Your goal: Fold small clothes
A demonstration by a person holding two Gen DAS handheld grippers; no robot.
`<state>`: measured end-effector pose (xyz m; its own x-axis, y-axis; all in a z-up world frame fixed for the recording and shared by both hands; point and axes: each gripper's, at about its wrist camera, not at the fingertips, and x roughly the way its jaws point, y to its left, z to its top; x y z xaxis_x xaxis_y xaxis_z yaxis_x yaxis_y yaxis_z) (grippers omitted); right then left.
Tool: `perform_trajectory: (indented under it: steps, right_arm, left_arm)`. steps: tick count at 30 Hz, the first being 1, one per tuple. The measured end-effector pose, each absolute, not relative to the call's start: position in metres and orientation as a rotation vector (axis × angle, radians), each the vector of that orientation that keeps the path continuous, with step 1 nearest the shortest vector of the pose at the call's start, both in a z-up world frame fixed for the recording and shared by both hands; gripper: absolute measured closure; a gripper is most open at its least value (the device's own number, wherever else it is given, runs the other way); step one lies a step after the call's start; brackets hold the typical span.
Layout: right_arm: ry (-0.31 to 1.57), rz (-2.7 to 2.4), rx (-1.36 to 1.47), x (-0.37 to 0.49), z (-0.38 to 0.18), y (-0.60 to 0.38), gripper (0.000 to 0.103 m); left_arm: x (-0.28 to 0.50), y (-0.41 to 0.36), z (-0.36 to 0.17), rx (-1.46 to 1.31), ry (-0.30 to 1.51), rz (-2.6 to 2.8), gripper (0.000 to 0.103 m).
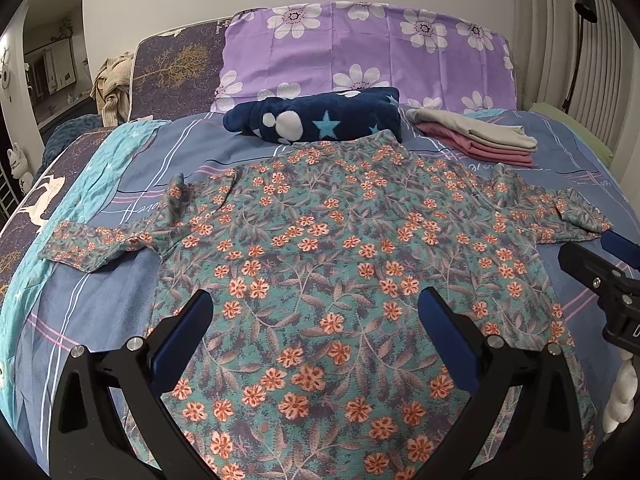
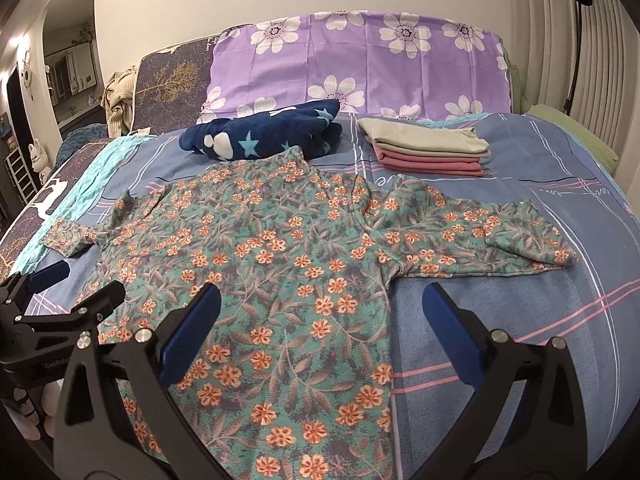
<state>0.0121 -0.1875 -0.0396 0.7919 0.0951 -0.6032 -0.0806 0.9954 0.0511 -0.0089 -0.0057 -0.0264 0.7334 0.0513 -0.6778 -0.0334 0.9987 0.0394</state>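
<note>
A teal long-sleeved shirt with orange flowers point(image 1: 320, 240) lies spread flat on the bed, collar toward the pillow, both sleeves out to the sides. It also shows in the right wrist view point(image 2: 280, 248). My left gripper point(image 1: 316, 312) is open and empty, hovering over the shirt's lower middle. My right gripper point(image 2: 320, 308) is open and empty over the shirt's right hem edge, below the right sleeve point(image 2: 500, 236). The right gripper also shows at the right edge of the left wrist view point(image 1: 600, 260), and the left gripper at the left edge of the right wrist view point(image 2: 68, 284).
A blue striped bedsheet point(image 2: 520, 320) covers the bed. A navy star blanket point(image 1: 316, 120) lies by the collar. A stack of folded beige and pink clothes point(image 2: 432, 148) sits behind the shirt. A purple flowered pillow point(image 1: 360, 52) stands at the head. A black lamp point(image 2: 578, 20) stands right.
</note>
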Motion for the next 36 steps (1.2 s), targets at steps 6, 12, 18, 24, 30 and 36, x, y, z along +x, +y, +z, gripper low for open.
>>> perform_trajectory:
  steps: [6,12,18,24,30,36]
  right_arm:
    - [0.657,0.095,0.018,0.014,-0.041,-0.187,0.002]
    - [0.66,0.093,0.016,0.015,-0.041,-0.188,0.002]
    - [0.663,0.102,0.001,0.017,-0.043,-0.184,0.002]
    - [0.671,0.104,-0.012,0.018,-0.045,-0.179,0.002]
    - [0.686,0.106,-0.016,0.021,-0.049,-0.177,0.002]
    - [0.708,0.09,-0.017,0.029,-0.055,-0.181,0.002]
  left_arm:
    - [-0.005,0.001,-0.029,0.006,0.753,0.054,0.001]
    - [-0.006,0.01,-0.03,-0.029,0.743,0.057,0.001]
    - [-0.006,0.011,-0.03,-0.028,0.737,0.058,0.001]
    - [-0.005,0.016,-0.032,-0.027,0.733,0.063,0.001]
    - [-0.001,0.046,-0.029,-0.099,0.693,0.074,0.001]
    - [0.004,0.109,-0.024,-0.159,0.643,0.17,0.001]
